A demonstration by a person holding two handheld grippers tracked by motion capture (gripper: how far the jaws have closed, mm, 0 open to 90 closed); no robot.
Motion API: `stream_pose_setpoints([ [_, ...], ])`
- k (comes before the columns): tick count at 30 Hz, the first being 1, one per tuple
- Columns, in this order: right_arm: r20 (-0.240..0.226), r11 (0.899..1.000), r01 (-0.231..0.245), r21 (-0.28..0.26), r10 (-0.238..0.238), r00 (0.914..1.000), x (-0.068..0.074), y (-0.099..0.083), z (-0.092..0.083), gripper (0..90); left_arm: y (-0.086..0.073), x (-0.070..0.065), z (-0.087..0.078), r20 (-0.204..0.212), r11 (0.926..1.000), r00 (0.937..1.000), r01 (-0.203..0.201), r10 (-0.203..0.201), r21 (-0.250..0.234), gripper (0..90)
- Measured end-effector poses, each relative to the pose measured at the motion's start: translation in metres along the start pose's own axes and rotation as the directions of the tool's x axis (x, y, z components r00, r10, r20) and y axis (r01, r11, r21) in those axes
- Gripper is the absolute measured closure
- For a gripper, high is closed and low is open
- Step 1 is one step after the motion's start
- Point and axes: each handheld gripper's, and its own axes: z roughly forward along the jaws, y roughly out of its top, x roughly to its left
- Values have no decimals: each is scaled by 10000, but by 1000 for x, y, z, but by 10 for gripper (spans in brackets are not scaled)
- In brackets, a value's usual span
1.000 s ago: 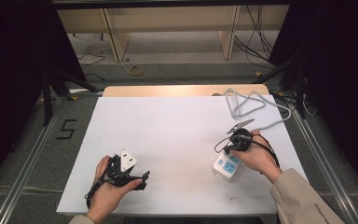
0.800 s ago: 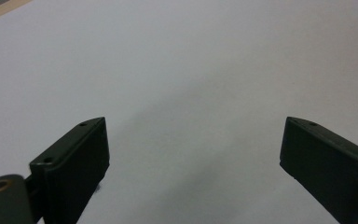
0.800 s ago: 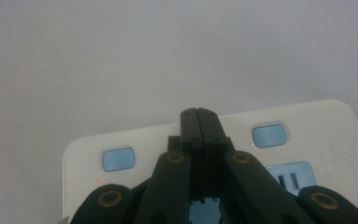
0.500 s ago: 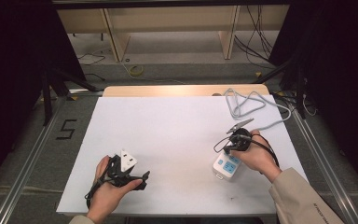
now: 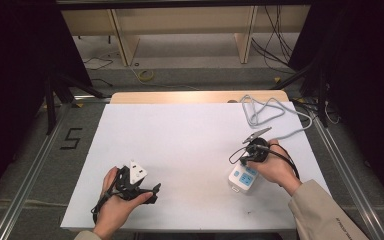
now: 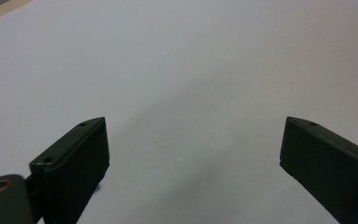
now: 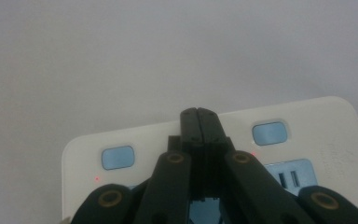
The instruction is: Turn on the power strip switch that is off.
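Pressed flat together with no gap, my right gripper [image 7: 199, 114]'s two black jaws hold nothing; their joined tips sit over the top face of the white power strip [image 7: 307, 135], between its two pale blue buttons [image 7: 117, 157]. I see a small red light beside each button, and blue socket faces lower down, partly hidden behind the gripper's linkage. From the high view, that right gripper [image 5: 254, 150] is in my right hand [image 5: 275, 167] at the right side of the white table [image 5: 190, 135], directly above the power strip [image 5: 243, 179], which lies flat near the table's right edge. The strip's grey cable [image 5: 267, 107] loops away toward the far right corner.

On the other side, my left gripper [image 6: 193, 149]'s jaws stand wide apart with bare white tabletop between them and nothing held. In the high view the left gripper [image 5: 135, 185] rests low on the table in my left hand [image 5: 117, 202], near the front-left edge, well apart from the power strip. A white plate on top of it [image 5: 137, 172] faces up.
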Motion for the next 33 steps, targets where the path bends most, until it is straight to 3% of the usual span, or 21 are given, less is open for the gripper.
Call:
stream_pose_setpoints([
  [24,50,9999,125,-54,-124,9999,1,0,0,900,0,0,0,7,10000,10000,3,-3,-18,77],
  [33,-30,9999,-27,-110,27,10000,-1,-1,0,900,0,0,0,15,10000,10000,-6,6,-28,77],
])
